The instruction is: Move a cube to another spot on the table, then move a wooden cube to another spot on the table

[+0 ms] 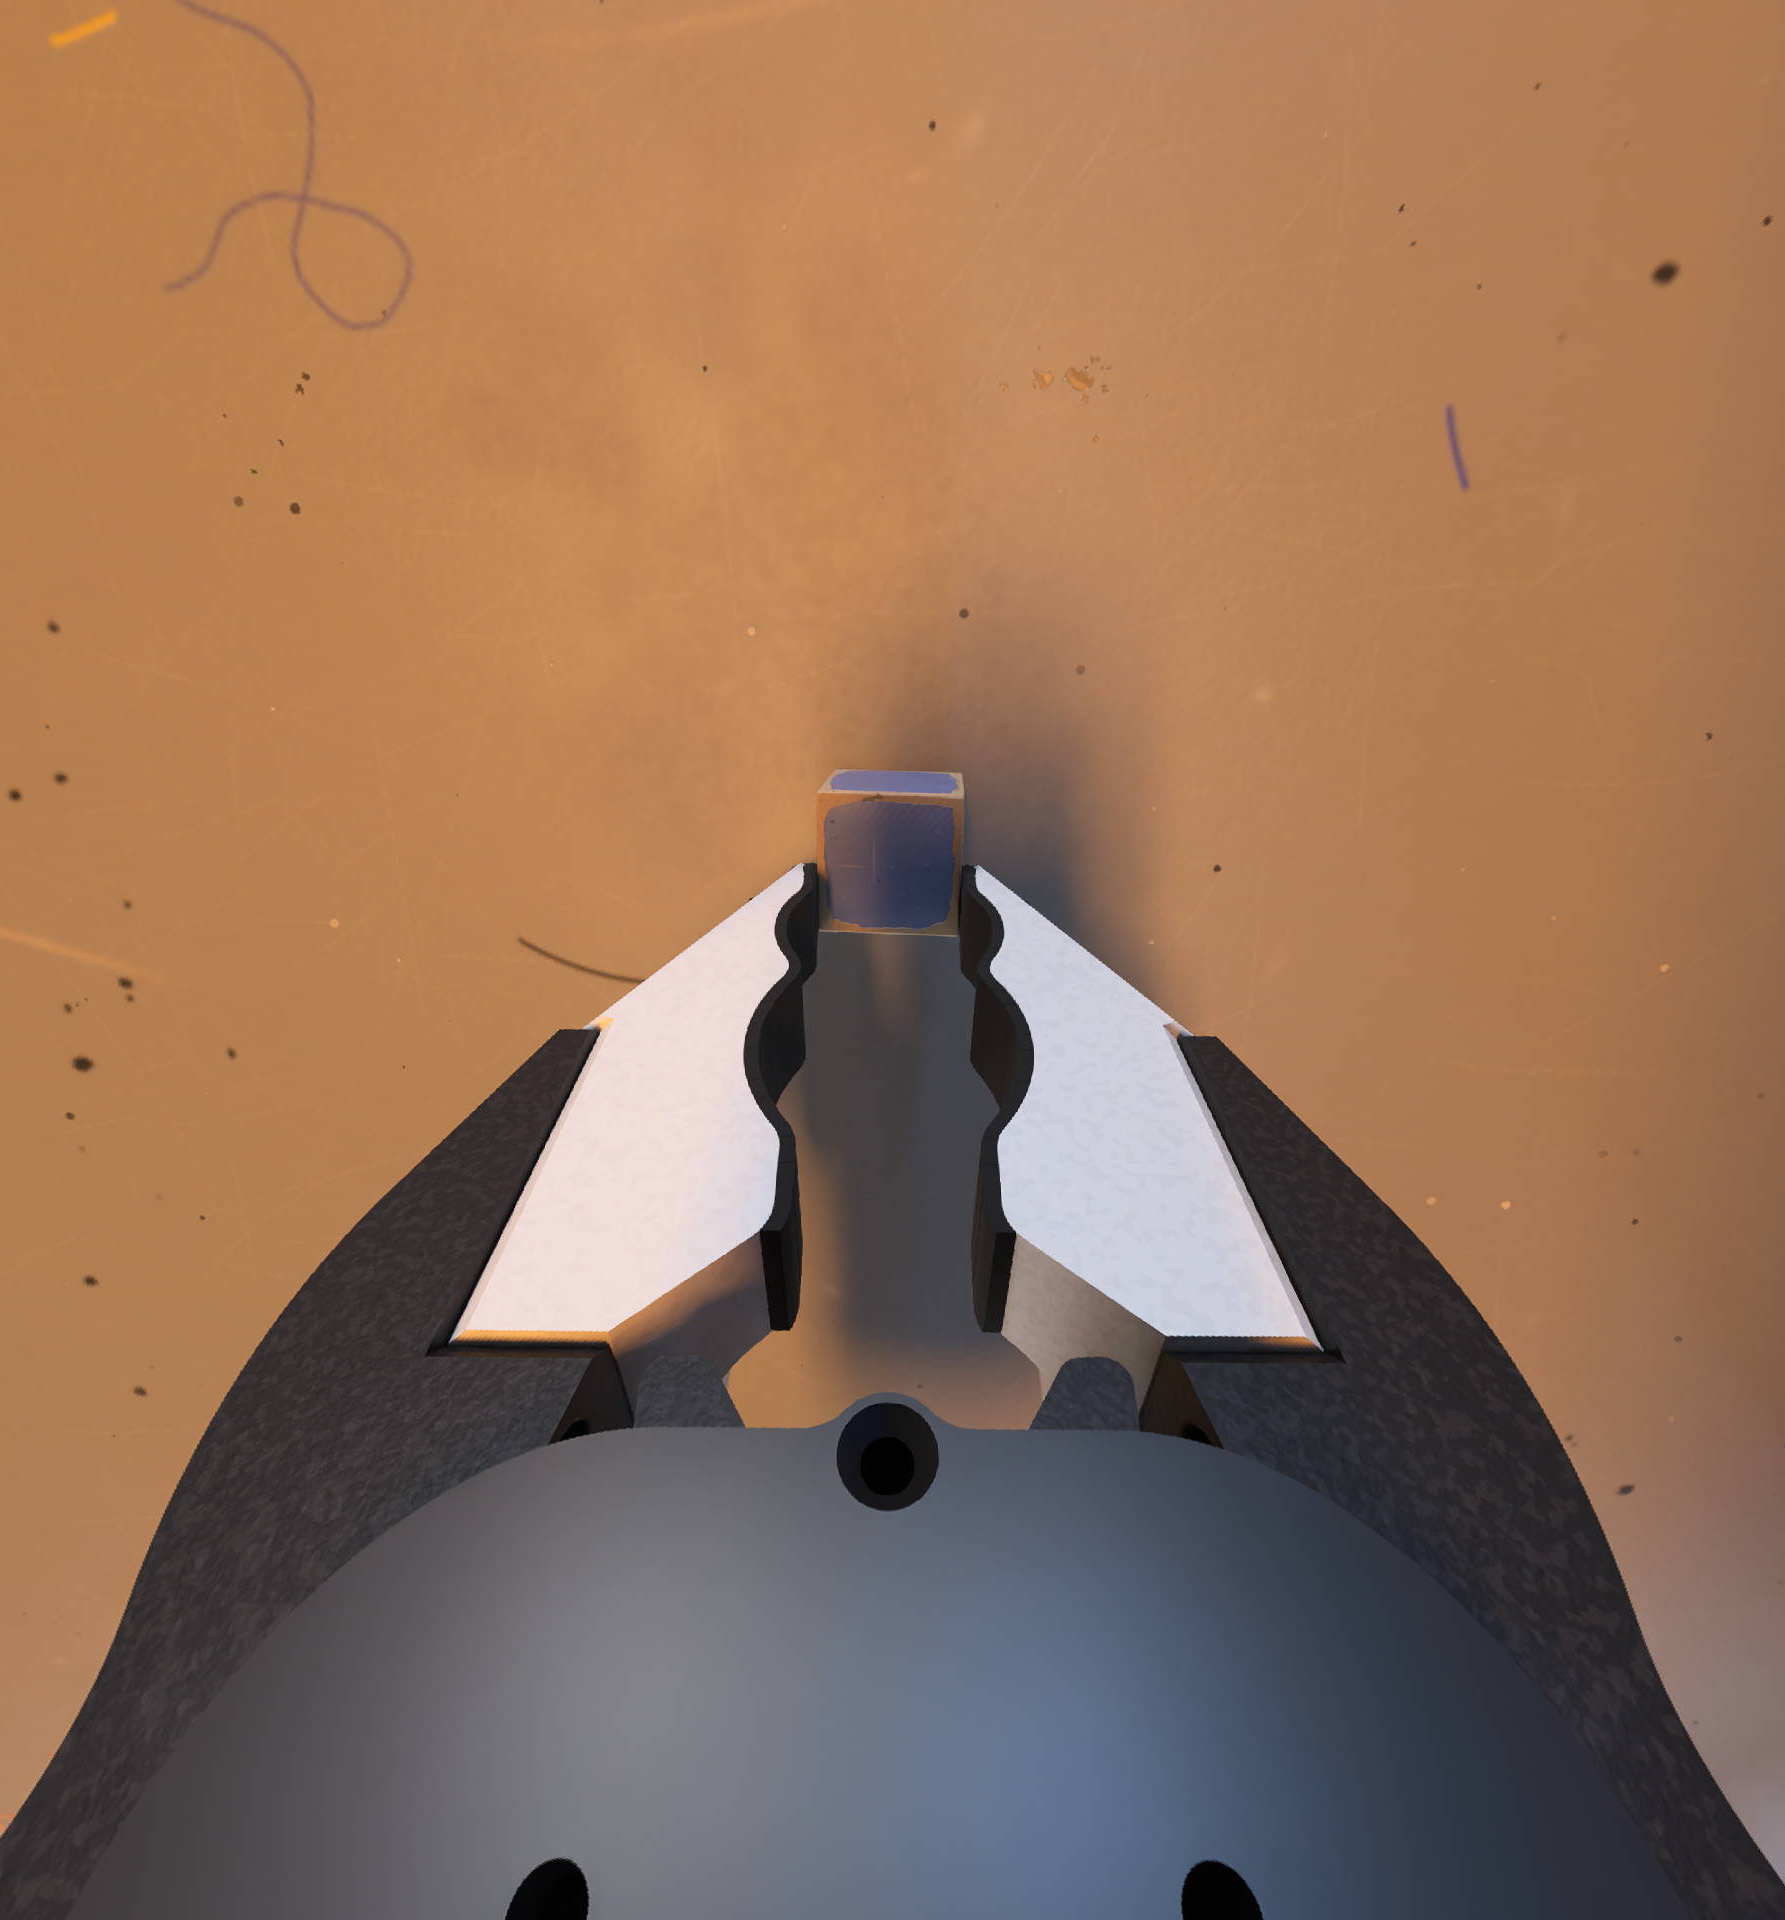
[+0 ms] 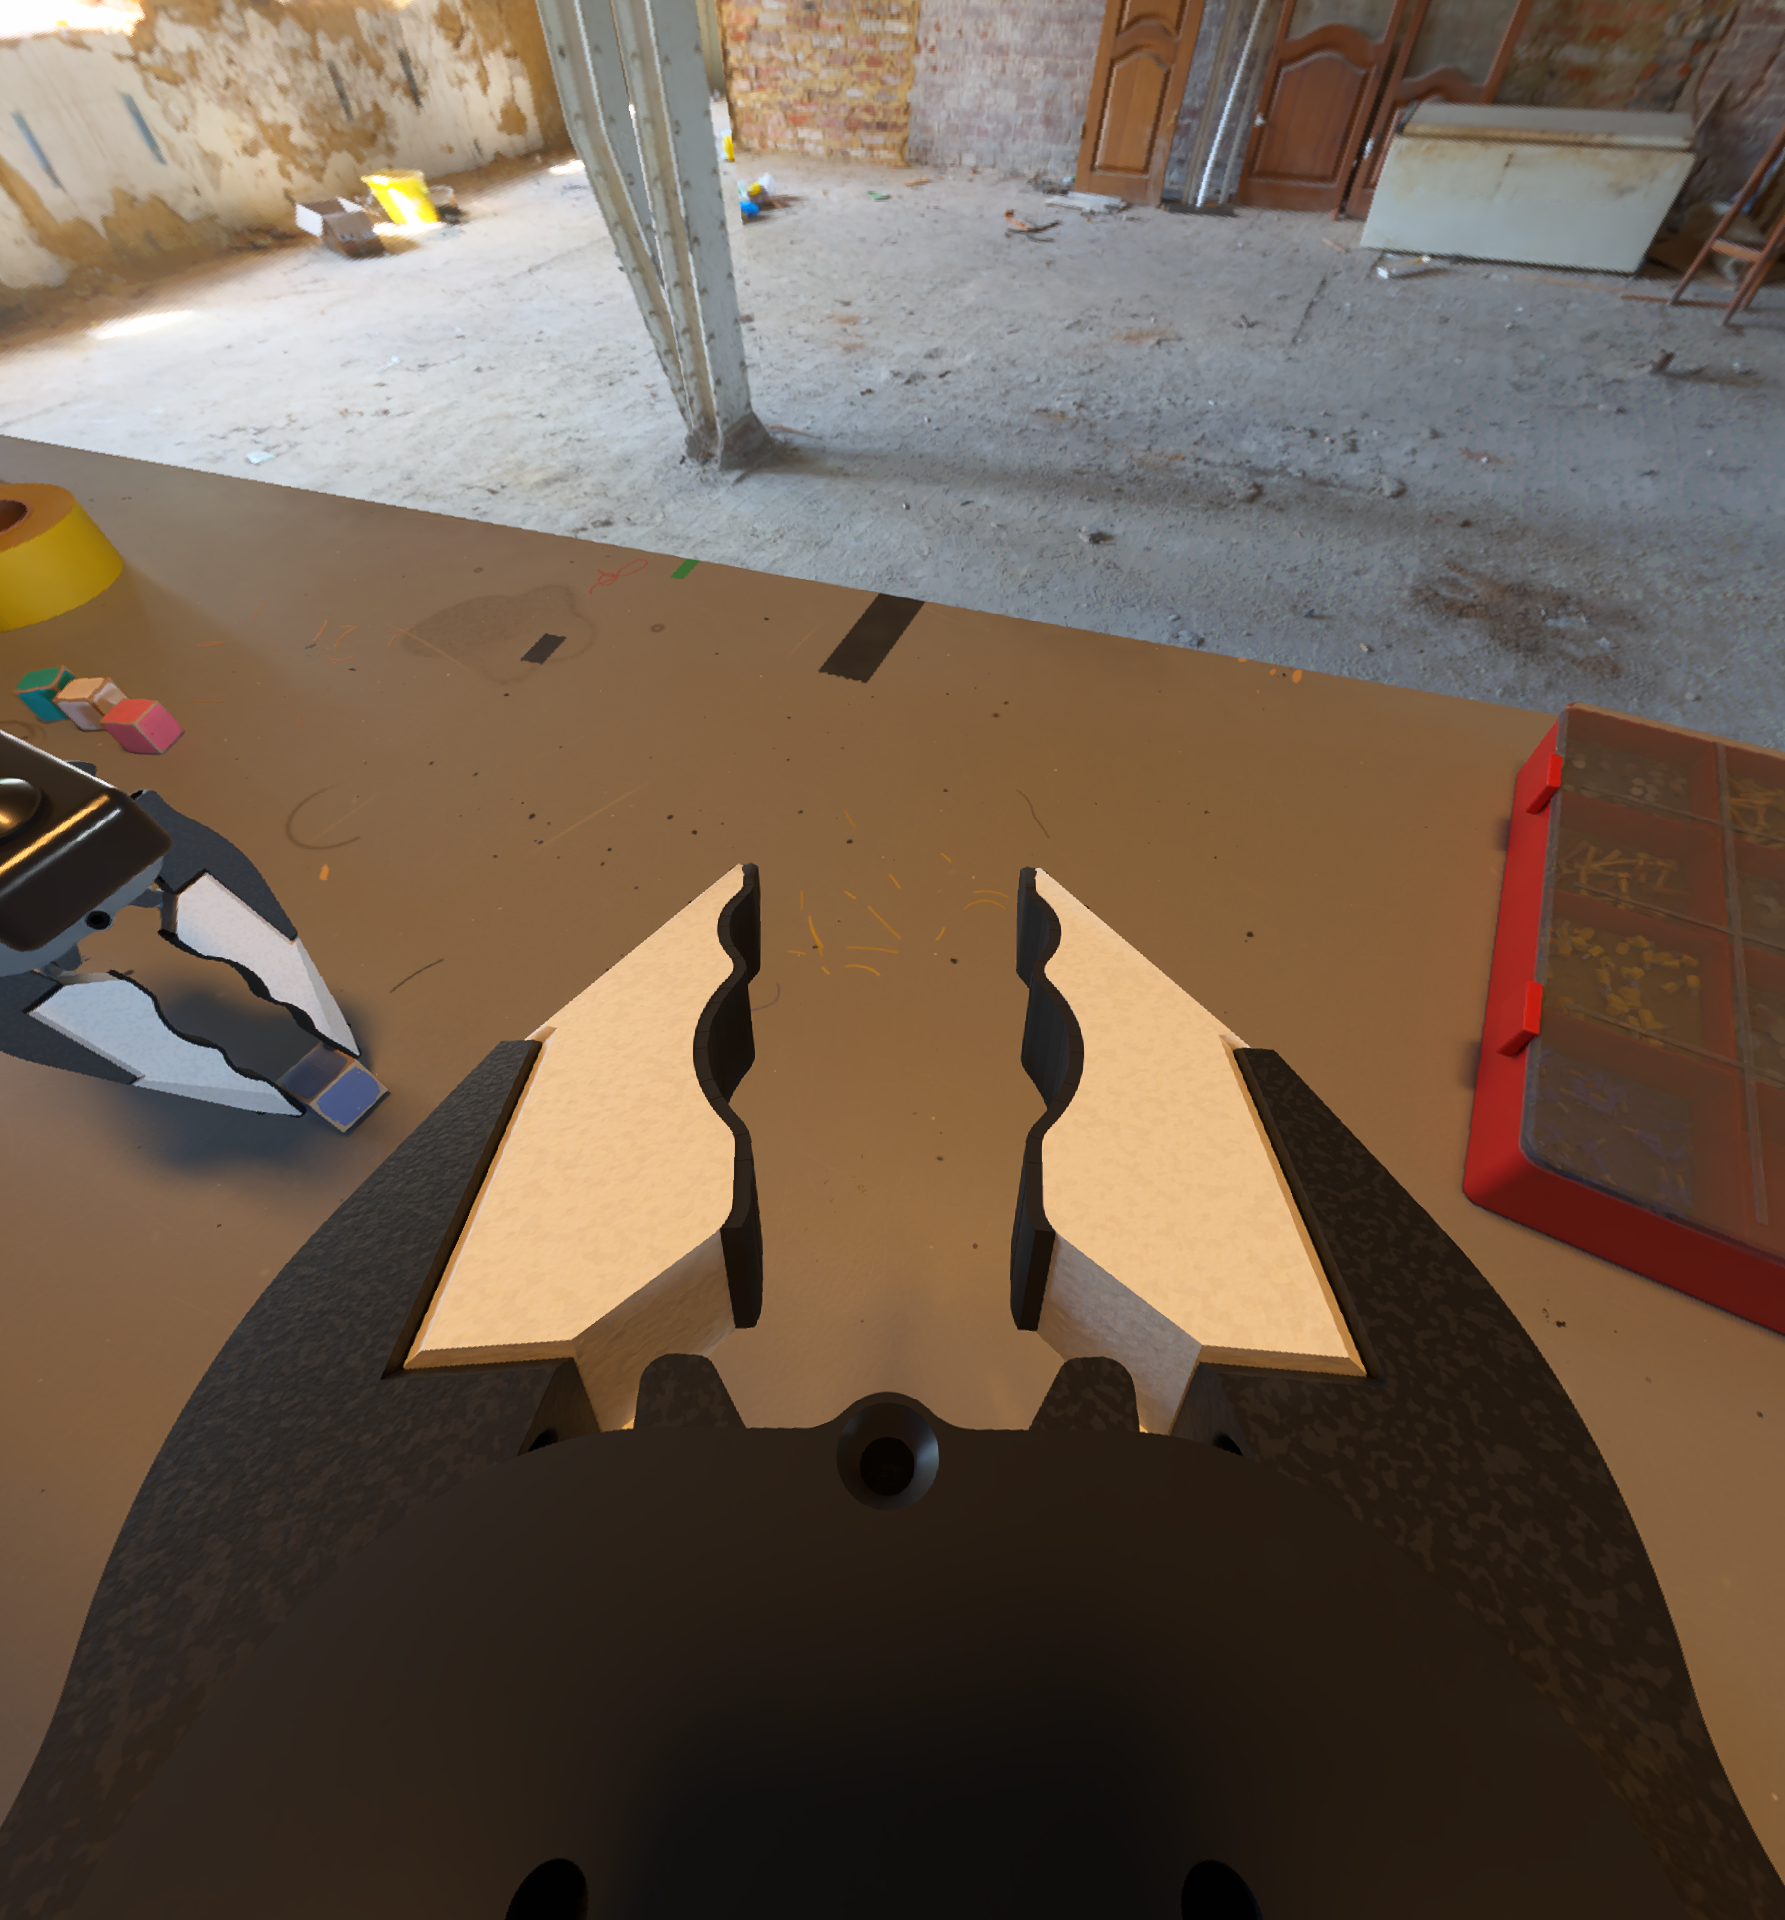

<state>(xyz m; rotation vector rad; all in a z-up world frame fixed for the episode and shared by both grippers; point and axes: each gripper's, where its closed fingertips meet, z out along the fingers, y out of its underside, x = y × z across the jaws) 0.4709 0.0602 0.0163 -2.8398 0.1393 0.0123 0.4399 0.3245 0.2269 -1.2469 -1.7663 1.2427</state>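
My left gripper (image 1: 889,878) is shut on a small blue cube (image 1: 890,850) with pale wooden edges, held between the fingertips close above the brown table (image 1: 555,520). From the right wrist view the left gripper (image 2: 332,1081) shows at the left with the blue cube (image 2: 339,1087) at its tips, low over its shadow. My right gripper (image 2: 888,883) is open and empty above the table. Three cubes lie together at the far left: a teal cube (image 2: 42,692), a bare wooden cube (image 2: 90,702) and a pink cube (image 2: 143,724).
A yellow tape roll (image 2: 10,556) stands at the far left. A red compartment box (image 2: 1688,1008) with a clear lid lies at the right. The table's far edge (image 2: 971,608) runs across, with a concrete floor and a pillar beyond.
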